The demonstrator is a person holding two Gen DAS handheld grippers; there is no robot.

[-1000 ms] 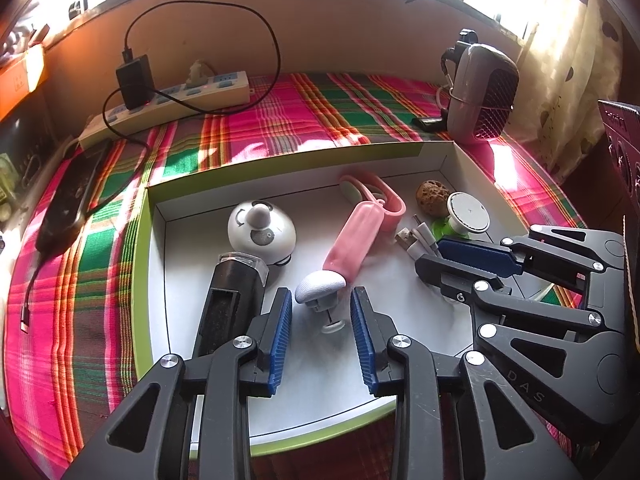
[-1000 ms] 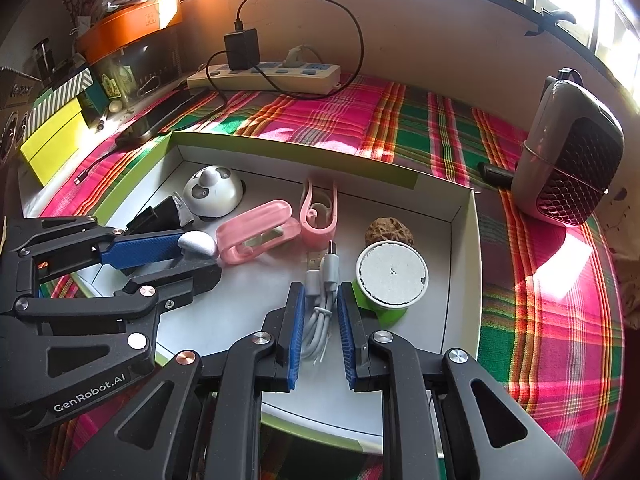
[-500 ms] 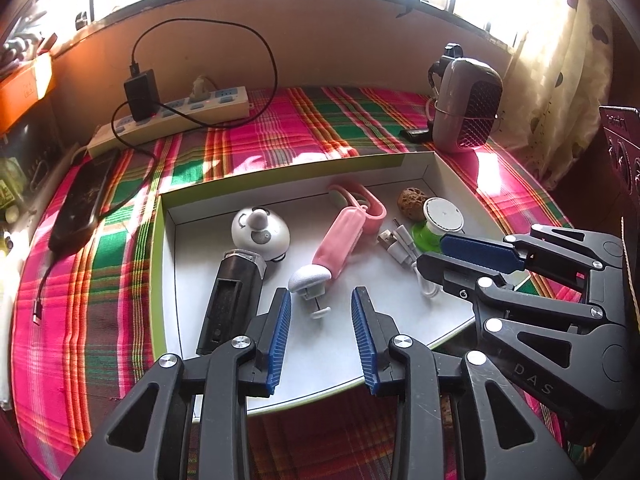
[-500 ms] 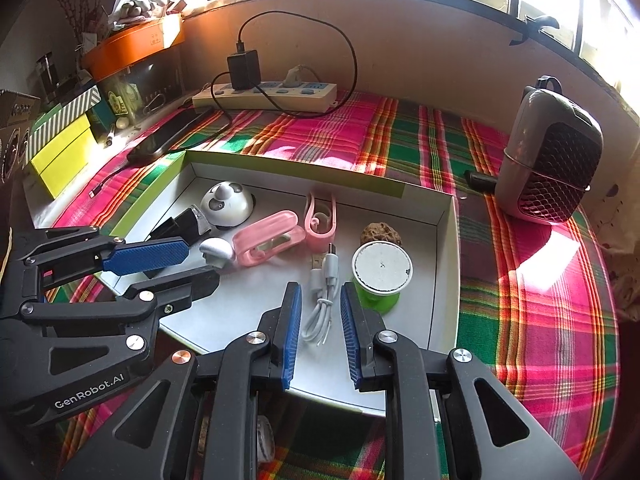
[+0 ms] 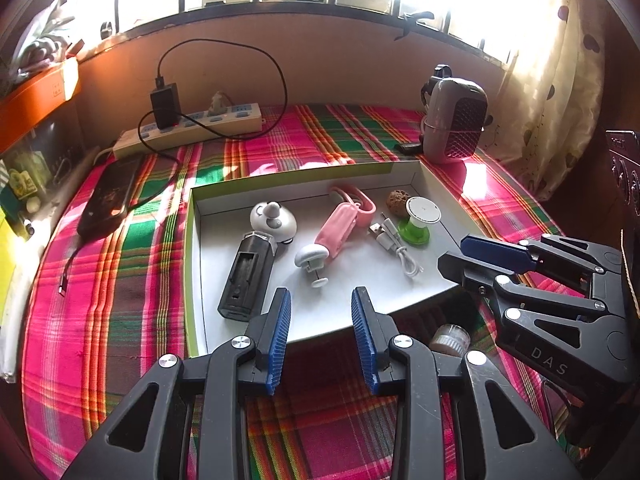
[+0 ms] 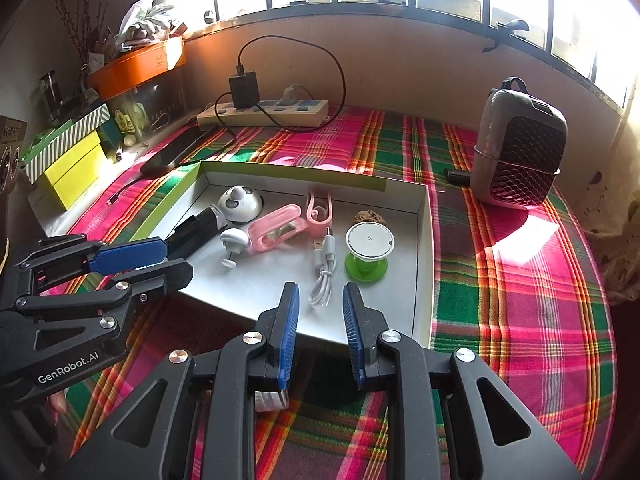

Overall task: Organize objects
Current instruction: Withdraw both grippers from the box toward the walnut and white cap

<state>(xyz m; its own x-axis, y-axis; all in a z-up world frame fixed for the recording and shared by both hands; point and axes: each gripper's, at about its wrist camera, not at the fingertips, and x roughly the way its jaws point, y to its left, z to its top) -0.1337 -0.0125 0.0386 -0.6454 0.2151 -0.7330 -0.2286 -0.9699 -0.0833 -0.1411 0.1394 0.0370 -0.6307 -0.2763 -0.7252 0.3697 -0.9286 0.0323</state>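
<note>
In the white tray point(image 5: 200, 264) on the plaid-covered bench lie a black device point(image 5: 246, 280) by its left wall, a pink clip point(image 5: 338, 228) mid-tray, and a white cable point(image 5: 394, 246) beside a green-based disc point(image 5: 420, 220) toward the right wall, while the left claw point(image 5: 320, 332) and right claw point(image 6: 320, 332) hover apart, empty, over its near edge.

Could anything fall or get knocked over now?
Maybe. The tray seems to stick out past the cloth's near edge, so a push on that end could tip it. The green spool stands upright right beside the white cable; tugging the cable could topple it. The left gripper and right gripper hang open close together and could bump.
</note>
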